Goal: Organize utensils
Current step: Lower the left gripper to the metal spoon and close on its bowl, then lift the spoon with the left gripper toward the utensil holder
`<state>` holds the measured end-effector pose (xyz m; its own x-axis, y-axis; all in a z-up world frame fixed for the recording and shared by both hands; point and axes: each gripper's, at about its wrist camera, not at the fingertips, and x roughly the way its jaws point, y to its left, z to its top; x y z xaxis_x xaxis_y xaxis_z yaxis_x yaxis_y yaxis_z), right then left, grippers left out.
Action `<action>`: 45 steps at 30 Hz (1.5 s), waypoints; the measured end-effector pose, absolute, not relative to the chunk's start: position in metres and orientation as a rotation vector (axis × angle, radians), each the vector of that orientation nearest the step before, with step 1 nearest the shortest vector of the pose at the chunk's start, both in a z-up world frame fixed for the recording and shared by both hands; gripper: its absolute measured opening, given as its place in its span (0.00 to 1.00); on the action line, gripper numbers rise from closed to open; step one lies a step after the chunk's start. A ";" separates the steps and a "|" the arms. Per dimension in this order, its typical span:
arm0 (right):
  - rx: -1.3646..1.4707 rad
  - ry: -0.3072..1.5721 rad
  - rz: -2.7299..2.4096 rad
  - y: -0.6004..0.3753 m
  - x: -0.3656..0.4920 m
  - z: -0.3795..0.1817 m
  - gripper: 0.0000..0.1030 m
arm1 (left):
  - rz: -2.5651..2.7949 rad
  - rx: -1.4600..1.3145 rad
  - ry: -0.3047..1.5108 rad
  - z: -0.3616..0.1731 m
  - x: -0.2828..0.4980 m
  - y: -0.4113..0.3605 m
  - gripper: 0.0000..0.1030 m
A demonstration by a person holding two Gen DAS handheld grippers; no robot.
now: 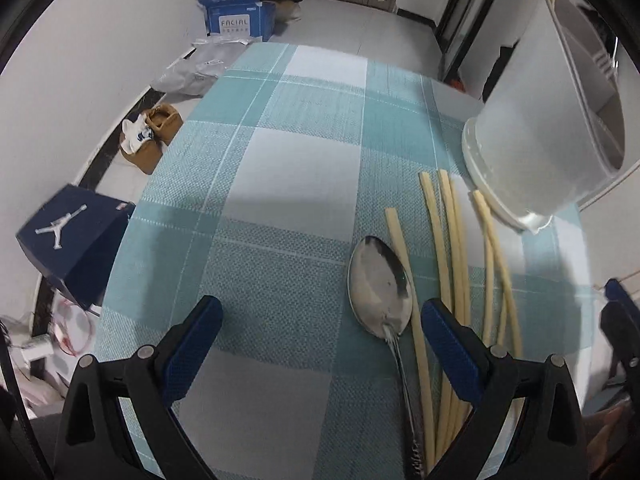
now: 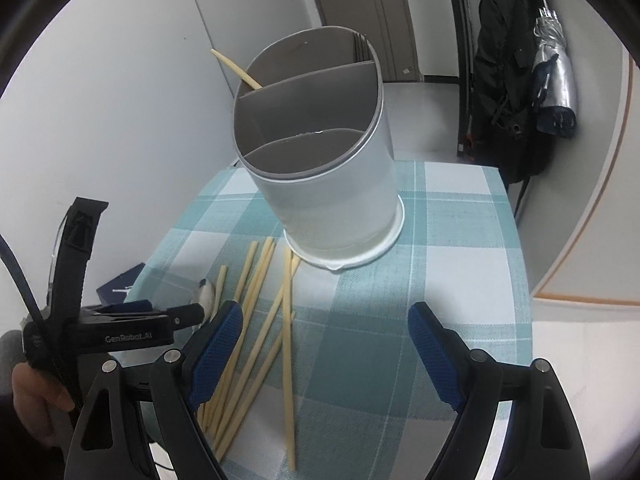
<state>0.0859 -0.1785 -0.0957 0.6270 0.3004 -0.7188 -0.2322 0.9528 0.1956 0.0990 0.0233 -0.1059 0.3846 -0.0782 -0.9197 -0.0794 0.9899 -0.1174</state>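
Note:
A metal spoon [image 1: 380, 288] lies on the checked tablecloth [image 1: 288, 184], its handle running toward me between my left gripper's fingers. Several pale chopsticks [image 1: 452, 264] lie beside it to the right; they also show in the right wrist view [image 2: 260, 312]. A white utensil holder [image 2: 320, 168] with grey dividers stands behind them and holds one chopstick [image 2: 236, 69] in its far compartment. My left gripper [image 1: 320, 320] is open and empty, low over the spoon. My right gripper [image 2: 326, 328] is open and empty, above the chopsticks and short of the holder.
The table is small; its edges drop to the floor on the left and far side. On the floor are a dark shoe box [image 1: 76, 240], slippers [image 1: 152, 136] and a blue carton [image 1: 236, 14]. A black backpack [image 2: 508, 92] and an umbrella [image 2: 554, 80] hang at the right wall.

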 end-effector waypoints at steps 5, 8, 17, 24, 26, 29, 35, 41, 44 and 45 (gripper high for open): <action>0.116 0.858 0.312 -0.181 0.087 -0.097 0.83 | 0.027 -0.075 1.184 -0.107 0.095 0.016 0.95; 0.119 0.859 0.309 -0.181 0.087 -0.096 0.83 | 0.041 -0.075 1.192 -0.106 0.092 0.015 0.95; 0.103 0.827 0.332 -0.180 0.080 -0.090 0.83 | 0.070 -0.057 1.218 -0.112 0.102 0.025 0.95; 0.112 0.798 0.327 -0.180 0.076 -0.083 0.83 | 0.083 -0.087 1.232 -0.113 0.105 0.027 0.95; 0.102 0.779 0.335 -0.179 0.072 -0.079 0.83 | 0.085 -0.058 1.244 -0.114 0.107 0.024 0.95; 0.084 0.756 0.342 -0.177 0.066 -0.074 0.83 | 0.087 -0.061 1.253 -0.114 0.110 0.021 0.95; 0.062 0.714 0.344 -0.177 0.060 -0.066 0.83 | 0.123 -0.099 1.283 -0.112 0.120 0.018 0.90; 0.110 0.700 0.355 -0.186 0.060 -0.059 0.83 | 0.152 -0.118 1.297 -0.106 0.129 0.005 0.63; 0.092 0.678 0.371 -0.184 0.056 -0.054 0.83 | 0.158 -0.133 1.303 -0.104 0.132 0.001 0.49; 0.086 0.677 0.373 -0.183 0.055 -0.054 0.83 | 0.159 -0.139 1.302 -0.103 0.132 0.000 0.45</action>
<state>0.0553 -0.1827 -0.0537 0.7161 0.3642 -0.5955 -0.3087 0.9304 0.1977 0.1322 -0.0002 -0.1030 0.2578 0.0393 -0.9654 -0.1949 0.9807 -0.0121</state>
